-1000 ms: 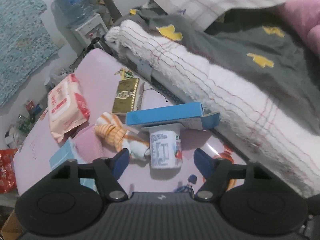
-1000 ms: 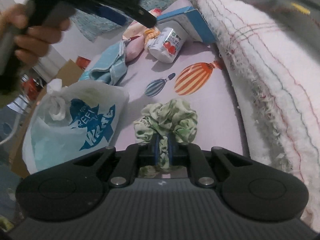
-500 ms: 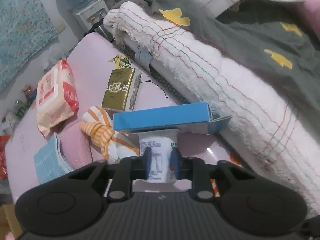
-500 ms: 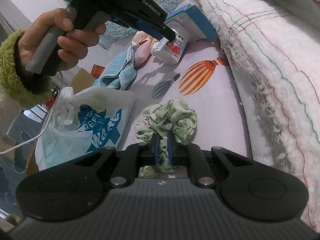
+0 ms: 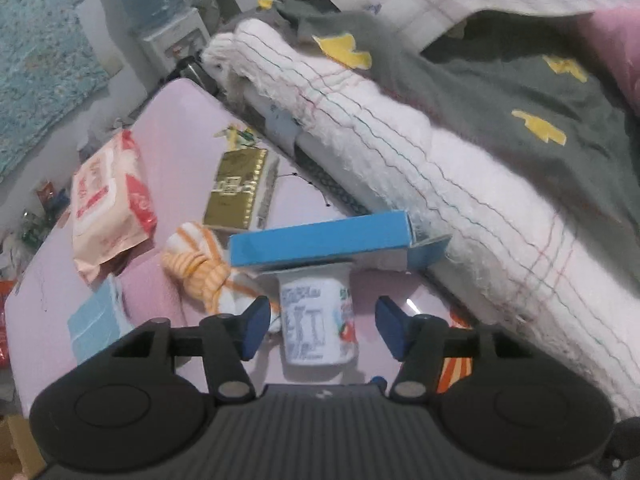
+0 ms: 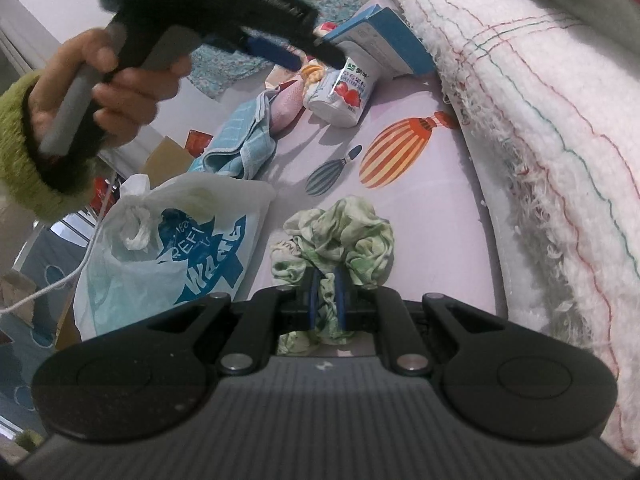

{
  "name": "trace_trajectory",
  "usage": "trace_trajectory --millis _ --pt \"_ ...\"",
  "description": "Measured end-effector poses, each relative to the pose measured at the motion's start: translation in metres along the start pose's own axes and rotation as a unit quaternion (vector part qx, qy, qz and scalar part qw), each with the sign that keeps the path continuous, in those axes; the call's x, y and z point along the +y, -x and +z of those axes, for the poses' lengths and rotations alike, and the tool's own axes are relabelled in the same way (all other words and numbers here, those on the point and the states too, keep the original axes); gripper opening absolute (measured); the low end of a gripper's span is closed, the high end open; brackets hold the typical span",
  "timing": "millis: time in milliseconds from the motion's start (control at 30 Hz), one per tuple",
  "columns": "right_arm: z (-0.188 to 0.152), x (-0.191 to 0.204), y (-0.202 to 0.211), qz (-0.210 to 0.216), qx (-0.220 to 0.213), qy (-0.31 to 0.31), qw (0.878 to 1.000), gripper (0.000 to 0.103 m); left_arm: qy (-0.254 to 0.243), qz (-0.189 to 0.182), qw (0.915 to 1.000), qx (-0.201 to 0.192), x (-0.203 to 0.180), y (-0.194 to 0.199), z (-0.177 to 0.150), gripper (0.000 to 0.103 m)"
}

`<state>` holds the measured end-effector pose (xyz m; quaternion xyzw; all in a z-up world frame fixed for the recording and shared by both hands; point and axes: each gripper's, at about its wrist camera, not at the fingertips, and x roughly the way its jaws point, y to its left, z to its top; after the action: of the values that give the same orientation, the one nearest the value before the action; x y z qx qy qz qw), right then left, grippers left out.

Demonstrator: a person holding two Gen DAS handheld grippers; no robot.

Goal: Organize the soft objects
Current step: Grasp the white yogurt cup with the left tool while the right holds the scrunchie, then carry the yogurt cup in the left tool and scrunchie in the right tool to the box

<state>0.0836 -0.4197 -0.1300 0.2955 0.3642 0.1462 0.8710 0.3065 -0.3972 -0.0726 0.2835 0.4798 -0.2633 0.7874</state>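
My left gripper hangs over a white yogurt cup that lies on the pink sheet. Its jaws are opening, the cup sits between them, and the blue pads stand clear of both its sides. Just left of the cup are an orange-striped cloth, a pink cloth and a light blue towel. My right gripper is shut on a green patterned scrunchie, which rests on the sheet. The right wrist view also shows the left gripper in a hand above the yogurt cup.
A blue box leans over the cup's top. A gold box and a wipes packet lie farther back. A knotted white plastic bag sits left of the scrunchie. A thick white blanket borders the right side.
The left jaws stood apart, shut in front of the yogurt cup, then parted again around it. The right gripper stays shut on the scrunchie.
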Motion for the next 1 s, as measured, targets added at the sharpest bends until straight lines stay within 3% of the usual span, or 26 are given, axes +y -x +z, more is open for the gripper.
trace_trajectory --millis 133,167,467,767,1000 --pt "-0.001 -0.002 0.000 0.005 -0.001 -0.003 1.000 0.008 -0.003 0.014 0.9993 0.034 -0.003 -0.027 0.008 0.053" --pt "-0.001 -0.003 0.000 0.006 -0.001 -0.004 1.000 0.008 0.004 0.019 0.9992 0.035 -0.002 -0.031 0.008 0.048" --pt "-0.001 -0.003 0.002 0.008 -0.002 -0.004 1.000 0.008 0.063 -0.008 0.9979 0.013 0.019 -0.013 -0.006 0.045" --pt "-0.004 -0.003 0.003 0.008 -0.014 -0.014 1.000 0.007 0.104 -0.039 0.9918 -0.062 0.040 0.075 -0.028 0.045" --pt "-0.004 -0.007 0.007 0.018 -0.028 -0.045 0.998 0.007 0.157 -0.040 0.9769 -0.139 0.076 0.176 -0.064 0.046"
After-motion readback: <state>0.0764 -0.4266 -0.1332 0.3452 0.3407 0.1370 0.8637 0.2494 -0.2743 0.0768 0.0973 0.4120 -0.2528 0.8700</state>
